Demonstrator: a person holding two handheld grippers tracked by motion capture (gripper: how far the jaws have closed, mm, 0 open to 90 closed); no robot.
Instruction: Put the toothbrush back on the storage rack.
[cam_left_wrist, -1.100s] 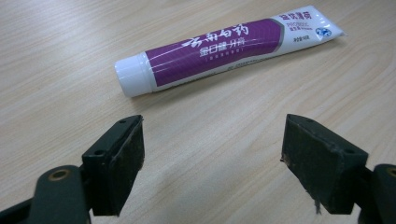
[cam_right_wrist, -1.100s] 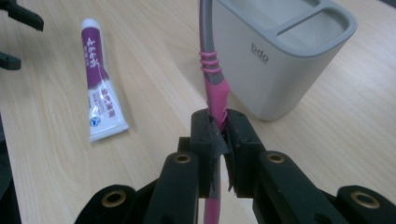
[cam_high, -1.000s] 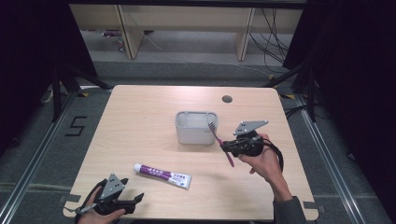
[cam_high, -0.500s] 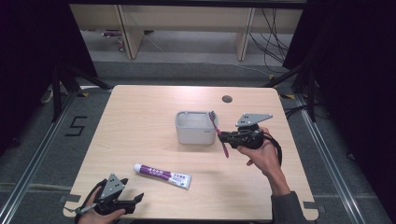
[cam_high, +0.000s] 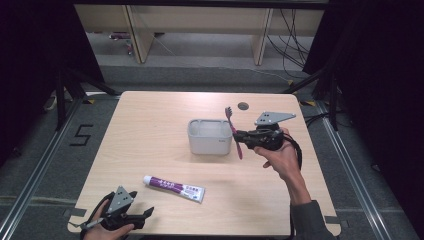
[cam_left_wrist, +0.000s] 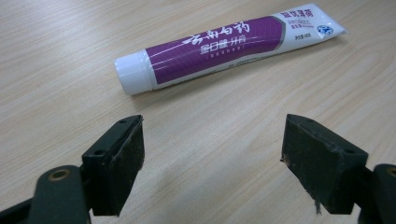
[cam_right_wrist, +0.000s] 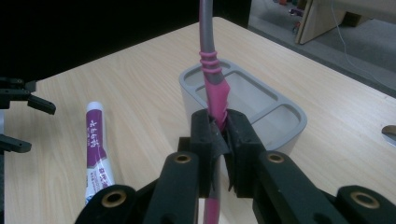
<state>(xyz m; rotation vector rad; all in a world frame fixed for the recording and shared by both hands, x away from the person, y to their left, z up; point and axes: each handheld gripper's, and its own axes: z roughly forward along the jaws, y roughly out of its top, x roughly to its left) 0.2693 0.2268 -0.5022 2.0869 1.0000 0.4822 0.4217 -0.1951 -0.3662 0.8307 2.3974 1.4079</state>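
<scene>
Beside the grey holder (cam_high: 210, 137), a pink toothbrush (cam_high: 233, 132) is clamped upright in the right gripper (cam_high: 241, 136).
Near the toothpaste tube (cam_high: 174, 188), the left gripper (cam_high: 146, 216) is held with jaws apart, empty.

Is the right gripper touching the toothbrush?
Touching. The right gripper view shows the right gripper with its fingers clamped on the pink toothbrush handle, no gap.

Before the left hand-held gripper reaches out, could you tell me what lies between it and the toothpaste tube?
Nothing: the left gripper view shows bare wooden tabletop before the toothpaste tube.
</scene>
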